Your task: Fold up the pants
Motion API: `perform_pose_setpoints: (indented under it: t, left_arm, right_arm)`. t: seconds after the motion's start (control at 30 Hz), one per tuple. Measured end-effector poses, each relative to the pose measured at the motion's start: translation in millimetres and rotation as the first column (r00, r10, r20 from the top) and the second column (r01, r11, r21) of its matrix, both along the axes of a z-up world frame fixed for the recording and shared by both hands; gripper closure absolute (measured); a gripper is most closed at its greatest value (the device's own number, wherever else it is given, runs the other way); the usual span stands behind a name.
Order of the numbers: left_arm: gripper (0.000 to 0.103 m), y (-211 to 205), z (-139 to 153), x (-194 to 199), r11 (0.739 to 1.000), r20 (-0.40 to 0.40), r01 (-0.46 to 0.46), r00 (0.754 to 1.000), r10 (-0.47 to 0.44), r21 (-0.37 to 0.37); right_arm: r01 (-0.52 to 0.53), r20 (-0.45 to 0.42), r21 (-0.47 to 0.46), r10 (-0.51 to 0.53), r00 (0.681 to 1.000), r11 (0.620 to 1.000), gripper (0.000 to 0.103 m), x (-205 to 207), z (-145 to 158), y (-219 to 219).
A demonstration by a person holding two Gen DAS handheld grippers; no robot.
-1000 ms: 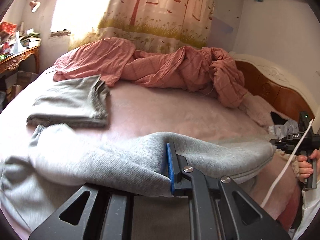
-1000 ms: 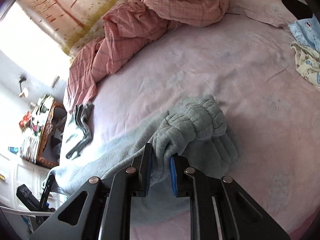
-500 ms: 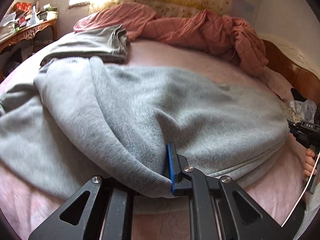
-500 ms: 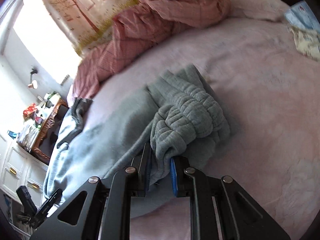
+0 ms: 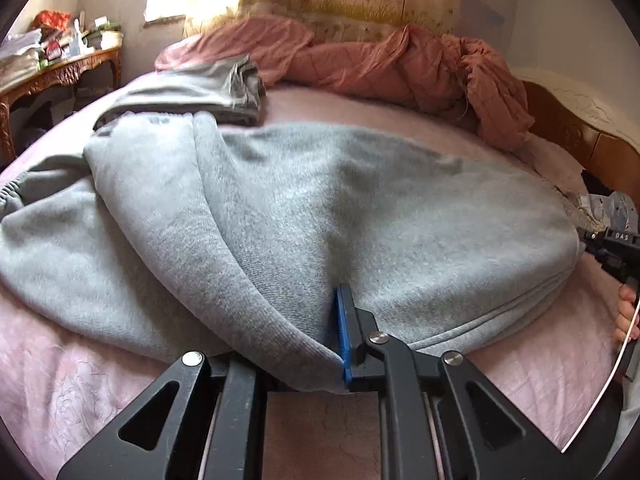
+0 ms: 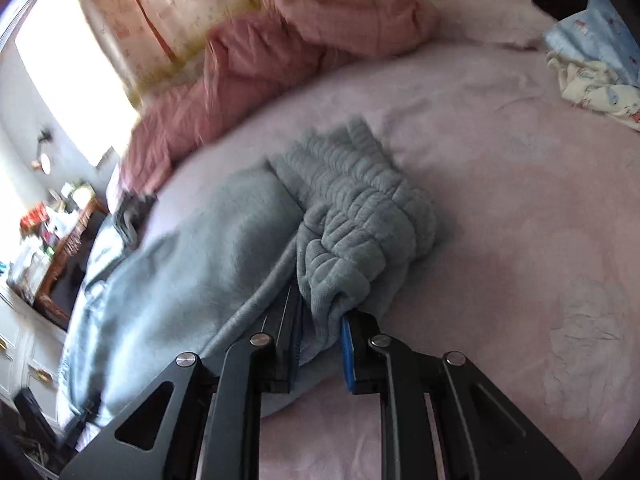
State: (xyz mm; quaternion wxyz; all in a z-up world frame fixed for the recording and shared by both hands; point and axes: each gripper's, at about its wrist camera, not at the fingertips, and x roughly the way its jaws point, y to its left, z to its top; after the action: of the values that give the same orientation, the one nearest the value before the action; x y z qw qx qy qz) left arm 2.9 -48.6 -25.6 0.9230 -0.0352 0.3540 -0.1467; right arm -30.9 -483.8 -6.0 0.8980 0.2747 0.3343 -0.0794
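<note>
Grey sweatpants (image 5: 320, 200) lie spread across the pink bed, folded lengthwise. My left gripper (image 5: 320, 340) is shut on a fold of their grey fabric near the front edge; the left finger is hidden under cloth. My right gripper (image 6: 320, 336) is shut on the bunched elastic waistband (image 6: 360, 216) of the same pants (image 6: 192, 264), low over the bed. The right gripper also shows at the right edge of the left wrist view (image 5: 612, 248), held by a hand.
A folded grey garment (image 5: 200, 92) lies at the far left of the bed (image 5: 80, 380). A crumpled pink quilt (image 5: 400, 64) runs along the back. Small clothes (image 6: 592, 76) lie at the head end by the wooden headboard (image 5: 580, 136). A cluttered desk (image 5: 52, 68) stands left.
Both grippers have come down toward the bed with the pants. The lifted fabric now lies flat over the rest. The waistband has settled onto the bed.
</note>
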Motion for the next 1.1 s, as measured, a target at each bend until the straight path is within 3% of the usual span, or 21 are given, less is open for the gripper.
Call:
perform_pose_setpoints:
  t: [0.07, 0.13, 0.2, 0.3, 0.37, 0.43, 0.47, 0.53, 0.67, 0.73, 0.87, 0.97, 1.1]
  left_arm:
    - [0.091, 2.2, 11.8, -3.5, 1.000, 0.034, 0.007, 0.999, -0.007, -0.011]
    - [0.091, 4.7, 19.2, -2.8, 1.000, 0.047, 0.017, 0.999, -0.016, -0.019]
    - [0.090, 1.3, 14.4, -0.9, 1.000, 0.037, 0.019, 0.999, -0.019, 0.009]
    - [0.090, -13.2, -18.3, 4.7, 0.995, -0.009, 0.012, 1.000, -0.011, 0.101]
    - [0.089, -20.4, -20.8, -3.0, 0.989, 0.052, 0.004, 0.999, -0.012, 0.146]
    - [0.077, -19.9, -13.8, -7.8, 0.989, 0.087, 0.004, 0.996, -0.017, 0.148]
    - [0.068, -18.1, -13.7, -8.5, 0.990, 0.085, 0.014, 0.996, -0.026, 0.141]
    - [0.065, -13.9, -14.9, -10.7, 0.989, 0.084, 0.017, 0.996, -0.029, 0.147]
    - [0.050, -3.6, -8.2, -26.8, 0.985, 0.128, 0.016, 0.991, -0.038, 0.172]
    - [0.050, 0.1, -5.0, -31.2, 0.976, 0.117, 0.031, 0.992, -0.057, 0.215]
    - [0.042, 25.0, 11.4, -41.9, 0.974, 0.161, 0.015, 0.986, -0.052, 0.226]
    - [0.042, 41.5, 32.1, -45.2, 0.969, 0.238, -0.038, 0.971, -0.021, 0.245]
    - [0.042, 67.3, 55.6, -39.9, 0.951, 0.332, -0.112, 0.943, 0.010, 0.289]
  right_arm:
    - [-0.003, 0.082, -0.034, 0.005, 0.997, 0.999, 0.087, -6.6, 15.3, 4.8]
    - [0.009, 0.110, -0.044, -0.004, 0.994, 0.999, 0.087, -7.4, 21.3, 8.0]
    - [0.013, 0.052, -0.045, -0.010, 0.999, 0.999, 0.087, 1.7, 13.7, 7.0]
    - [0.006, -0.102, 0.000, -0.006, 0.995, 1.000, 0.085, 13.4, -15.7, 0.2]
    - [-0.008, -0.093, -0.040, 0.004, 0.996, 0.999, 0.079, 12.9, -14.7, 1.5]
    - [0.029, -0.073, -0.201, -0.045, 0.996, 0.979, 0.044, 9.2, -4.7, 12.6]
    - [0.058, -0.058, -0.260, -0.075, 0.995, 0.964, 0.039, 6.0, -1.6, 16.9]
    - [0.068, -0.011, -0.298, -0.075, 0.997, 0.952, 0.039, -1.3, 7.9, 25.0]
    - [0.111, 0.055, -0.359, -0.098, 0.994, 0.927, 0.039, -19.9, 21.7, 41.8]
    - [0.111, 0.051, -0.414, -0.099, 0.994, 0.904, 0.039, -27.6, 28.2, 54.7]
    - [0.121, 0.096, -0.529, -0.082, 0.992, 0.840, 0.038, -47.5, 54.7, 84.0]
    - [0.130, 0.166, -0.484, -0.055, 0.985, 0.865, 0.033, -53.7, 75.5, 103.6]
    - [0.030, 0.205, -0.418, 0.062, 0.977, 0.908, 0.033, -42.2, 83.1, 141.7]
